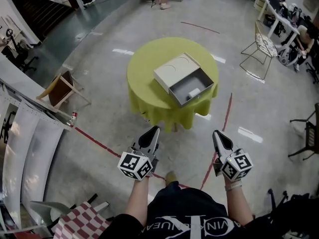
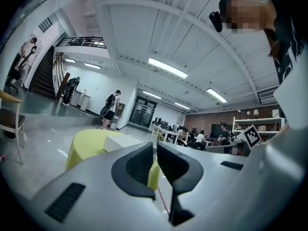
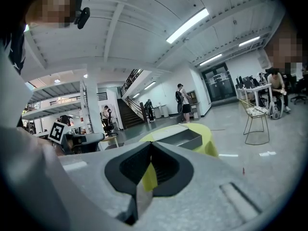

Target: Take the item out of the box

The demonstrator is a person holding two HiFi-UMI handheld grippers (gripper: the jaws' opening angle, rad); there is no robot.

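Reaching the small white item (image 1: 194,92) inside the open grey cardboard box (image 1: 202,96), well ahead of the fingertips (image 1: 152,136), likely needs the left gripper (image 1: 155,129) and right gripper (image 1: 217,133), both pressed together and empty, advanced then spread.

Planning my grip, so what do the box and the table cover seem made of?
The box: probably rigid cardboard, matte, grey tray and white lid, with thin straight walls. The table cover: likely fabric, matte yellow-green, draping in soft folds over the round edge.
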